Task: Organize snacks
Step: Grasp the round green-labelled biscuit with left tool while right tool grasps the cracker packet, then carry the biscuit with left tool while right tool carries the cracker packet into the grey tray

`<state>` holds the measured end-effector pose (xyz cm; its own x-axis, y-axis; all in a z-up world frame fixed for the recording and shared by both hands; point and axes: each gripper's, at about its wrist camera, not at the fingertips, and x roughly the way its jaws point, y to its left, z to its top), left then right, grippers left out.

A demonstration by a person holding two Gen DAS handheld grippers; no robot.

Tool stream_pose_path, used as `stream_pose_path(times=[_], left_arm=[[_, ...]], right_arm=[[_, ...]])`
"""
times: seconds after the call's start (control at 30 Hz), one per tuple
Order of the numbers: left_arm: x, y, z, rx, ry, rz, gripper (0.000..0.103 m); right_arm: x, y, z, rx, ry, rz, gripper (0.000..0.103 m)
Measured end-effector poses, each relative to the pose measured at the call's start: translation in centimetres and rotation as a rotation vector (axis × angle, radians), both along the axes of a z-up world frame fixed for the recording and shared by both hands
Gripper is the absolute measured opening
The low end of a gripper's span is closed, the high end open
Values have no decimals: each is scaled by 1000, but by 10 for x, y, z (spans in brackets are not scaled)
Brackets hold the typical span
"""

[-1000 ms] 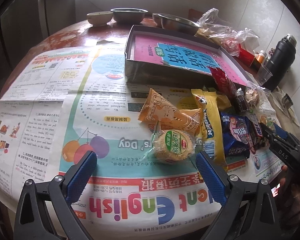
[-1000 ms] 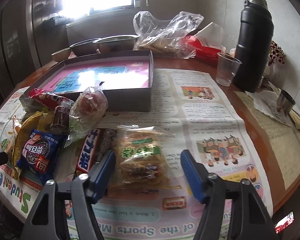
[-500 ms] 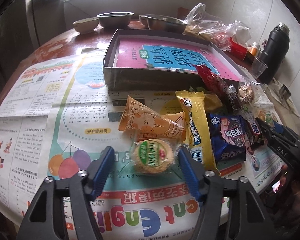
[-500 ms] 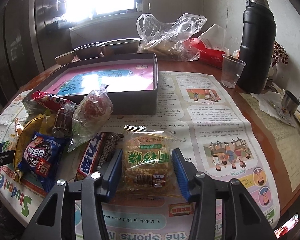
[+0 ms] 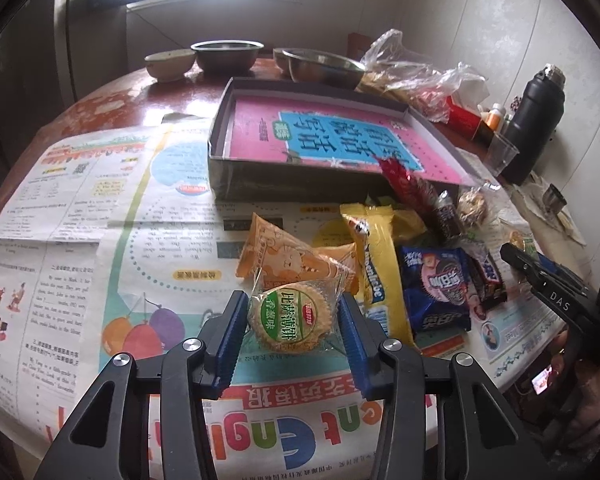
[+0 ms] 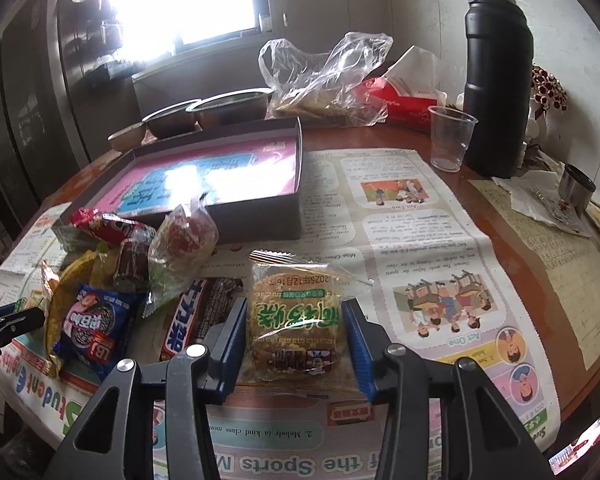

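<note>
My left gripper (image 5: 293, 330) is shut on a round biscuit packet with a green label (image 5: 290, 317), its blue pads pressing both sides. My right gripper (image 6: 295, 334) is shut on a square crispy-noodle cake packet with green writing (image 6: 294, 320). A pile of snacks lies between them: an orange packet (image 5: 288, 262), a yellow packet (image 5: 376, 256), a blue cookie packet (image 5: 436, 286) (image 6: 90, 326), a chocolate bar (image 6: 184, 324) and a clear bag with a red sweet (image 6: 182, 242). An open grey box with a pink and blue lining (image 5: 328, 136) (image 6: 220, 176) stands behind them.
Newspapers cover the round wooden table (image 5: 112, 100). Metal bowls (image 5: 226, 54) and plastic bags (image 6: 324, 76) stand at the back. A black flask (image 6: 498, 76), a clear plastic cup (image 6: 450, 138) and a small metal cup (image 6: 576, 190) stand on the right.
Both grippers moved forward over their packets and closed on them. The left jaws narrowed around the round biscuit, the right jaws around the noodle cake.
</note>
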<state>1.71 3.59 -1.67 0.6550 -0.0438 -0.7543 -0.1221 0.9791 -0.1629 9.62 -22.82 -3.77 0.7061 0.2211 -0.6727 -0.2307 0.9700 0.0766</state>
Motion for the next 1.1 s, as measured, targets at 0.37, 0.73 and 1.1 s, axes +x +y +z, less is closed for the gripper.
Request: stream_pose_path(times=[0.37,0.73,1.1], left_arm=[[4,9,32,18,-86,22,47],[31,11,43,20,-118,33,47],[63,22,49,19,-145,51,47]], right_arm=[[6,-4,23,37,-43,-7,46],[22,10,45,50,-92,14,46],[48,26,59,48,-123,36,46]])
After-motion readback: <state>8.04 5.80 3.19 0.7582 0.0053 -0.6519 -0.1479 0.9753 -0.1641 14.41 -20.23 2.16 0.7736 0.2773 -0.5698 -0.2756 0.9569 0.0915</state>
